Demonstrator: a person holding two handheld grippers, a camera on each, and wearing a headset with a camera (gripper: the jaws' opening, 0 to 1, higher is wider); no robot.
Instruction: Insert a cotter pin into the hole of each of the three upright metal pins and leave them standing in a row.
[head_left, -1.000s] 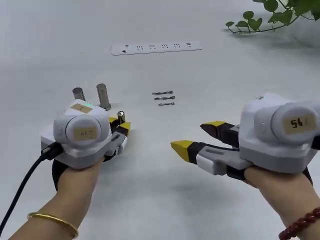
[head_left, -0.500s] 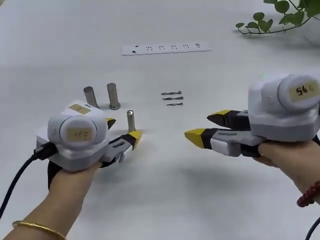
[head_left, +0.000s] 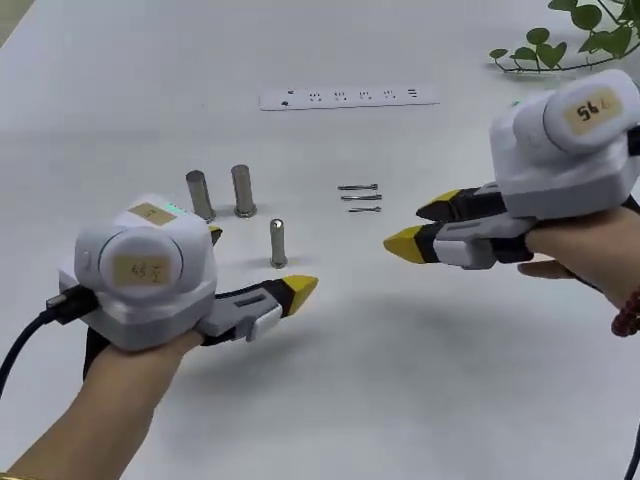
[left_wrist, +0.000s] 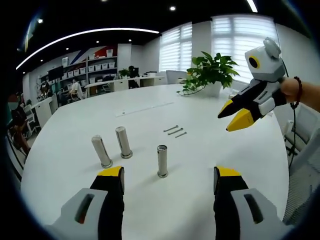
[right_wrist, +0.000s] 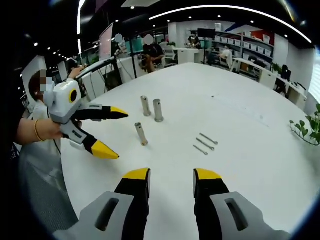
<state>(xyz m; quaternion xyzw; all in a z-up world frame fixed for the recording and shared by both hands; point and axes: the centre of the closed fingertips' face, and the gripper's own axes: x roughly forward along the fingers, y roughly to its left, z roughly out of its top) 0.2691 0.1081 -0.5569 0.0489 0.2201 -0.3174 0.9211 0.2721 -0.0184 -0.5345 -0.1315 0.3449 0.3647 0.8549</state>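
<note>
Three upright metal pins stand on the white table: two side by side and a shorter one nearer me. Three cotter pins lie flat to their right. My left gripper is open and holds nothing, its jaws just short of the near pin. The right gripper hovers open above the table, right of the cotter pins, tips pointing left. The left gripper view has the right gripper at upper right. Seen from the right gripper view, the left gripper is beside the near pin.
A white power strip lies at the back of the table. A green plant trails in at the far right corner. A black cable runs from my left gripper. Desks, shelves and people fill the office behind.
My left gripper has drawn back from the near pin, which now stands free in front of its jaws. The right gripper has risen and shifted right.
</note>
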